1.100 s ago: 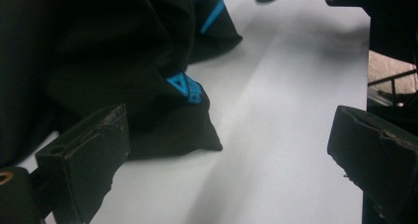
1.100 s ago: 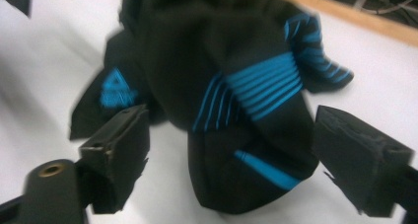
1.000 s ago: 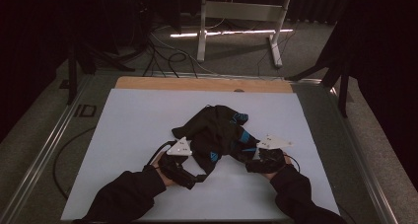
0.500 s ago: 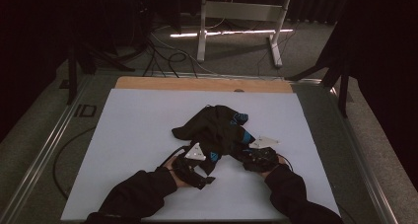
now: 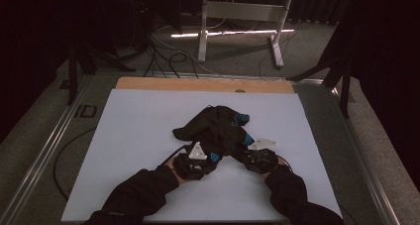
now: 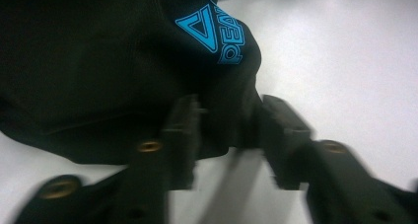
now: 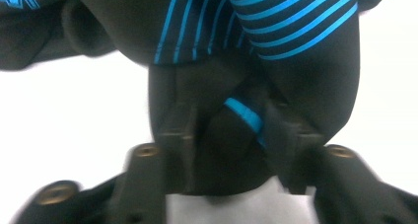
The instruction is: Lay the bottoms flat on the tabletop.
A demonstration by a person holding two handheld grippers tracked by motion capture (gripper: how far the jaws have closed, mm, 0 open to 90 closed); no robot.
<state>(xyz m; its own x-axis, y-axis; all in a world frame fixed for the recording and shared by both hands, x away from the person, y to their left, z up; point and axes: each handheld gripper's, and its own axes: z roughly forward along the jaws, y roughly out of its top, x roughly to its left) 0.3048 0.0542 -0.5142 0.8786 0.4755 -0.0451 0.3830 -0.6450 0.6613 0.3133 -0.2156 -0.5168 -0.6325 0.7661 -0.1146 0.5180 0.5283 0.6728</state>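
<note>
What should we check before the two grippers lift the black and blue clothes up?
1. Left hand-held gripper has cloth between its jaws, which have just been closing: ok.
2. Right hand-held gripper has a fold between its jaws, also just closing: ok.
3. Grips tight enough: cannot tell.
4. Black garment lies bunched, not spread: not ok.
5. White table sheet has room around it: ok.

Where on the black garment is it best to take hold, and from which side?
Probably at the two near corners of the black garment, coming from the person's side: its near edge splits into two spread ends lying on the white table, each thin enough for a hand-held gripper's jaws.
</note>
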